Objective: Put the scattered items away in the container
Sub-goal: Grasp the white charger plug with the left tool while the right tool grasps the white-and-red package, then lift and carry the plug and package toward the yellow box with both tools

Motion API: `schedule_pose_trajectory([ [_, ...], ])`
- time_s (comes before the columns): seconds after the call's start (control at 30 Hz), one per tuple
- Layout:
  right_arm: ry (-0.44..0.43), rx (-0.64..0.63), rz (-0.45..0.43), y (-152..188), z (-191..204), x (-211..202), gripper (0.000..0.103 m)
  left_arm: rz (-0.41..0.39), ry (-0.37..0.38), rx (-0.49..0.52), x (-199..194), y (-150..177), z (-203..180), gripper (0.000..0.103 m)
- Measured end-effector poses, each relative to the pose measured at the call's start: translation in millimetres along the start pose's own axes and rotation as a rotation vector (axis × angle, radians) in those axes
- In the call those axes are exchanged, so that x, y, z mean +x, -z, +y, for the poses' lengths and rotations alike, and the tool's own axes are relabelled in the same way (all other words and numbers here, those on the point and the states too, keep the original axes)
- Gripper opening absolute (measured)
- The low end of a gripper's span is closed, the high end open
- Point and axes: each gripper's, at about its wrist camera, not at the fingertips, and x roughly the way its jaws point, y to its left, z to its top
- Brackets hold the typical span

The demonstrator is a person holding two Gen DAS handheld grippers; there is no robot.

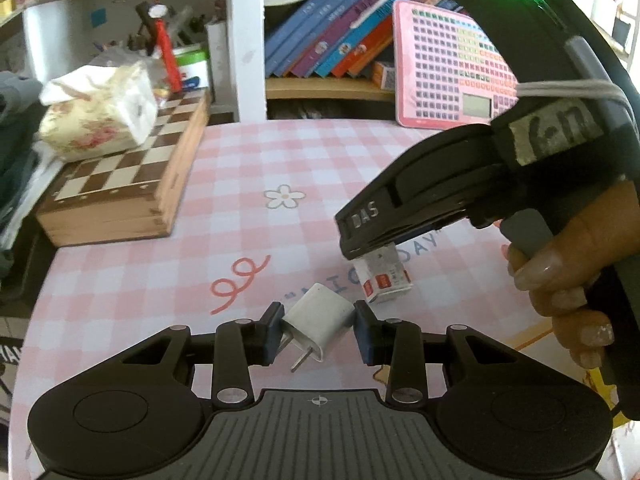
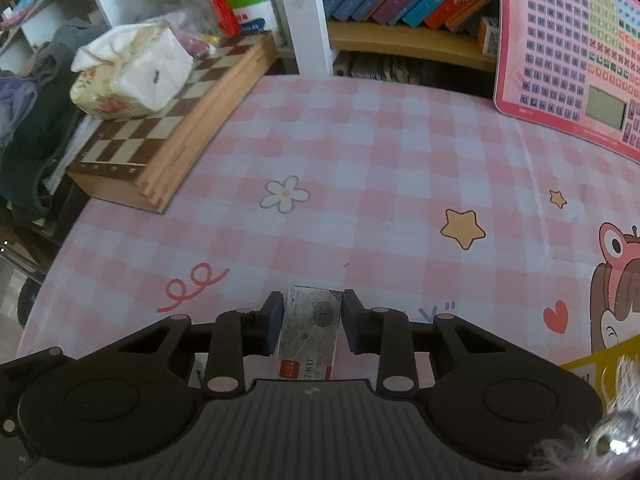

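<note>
Closest in, the left tool has its two blue pads pressed against the sides of a white plug adapter, clamped on it, with the metal prongs pointing down toward the camera. The adapter sits tilted between the pads, above the pink checked desk.

Just beyond and to the right, the right tool comes in from the right side, gripped by the person's right hand. Its tips pinch a small white box with red label marks, and the box hangs tilted below them, close to the adapter but apart from it.

In the right wrist view, the same right tool is clamped on the small white box, one pad on each long side, red label nearest the camera. Whether the box touches the desk cannot be told.

Further out, the desk carries a printed white flower and a red squiggle. On the left a wooden chessboard box lies flat, with a floral tissue pack resting on top. At the back right a pink learning tablet leans upright, and behind it a row of slanted books fills a shelf.
</note>
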Motion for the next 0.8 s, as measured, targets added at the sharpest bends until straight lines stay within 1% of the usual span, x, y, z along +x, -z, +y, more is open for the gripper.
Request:
schedule_pose_trajectory([
  [0.3, -0.02, -0.001, -0.067, 7.9, 13.6, -36.7, 0.029, -0.056, -0.004, -0.026, -40.5, 5.1, 7.6, 0.036],
  [0.57, -0.026, -0.008, -0.113, 25.2, 22.6, -71.6, 0.029, -0.096, -0.014, -0.034, -74.8, 16.5, 10.9, 0.036],
  [0.8, -0.023, -0.009, -0.136, 46.0, 26.4, -98.6, 0.029, -0.121, -0.015, -0.037, -102.3, 29.6, 8.2, 0.036],
])
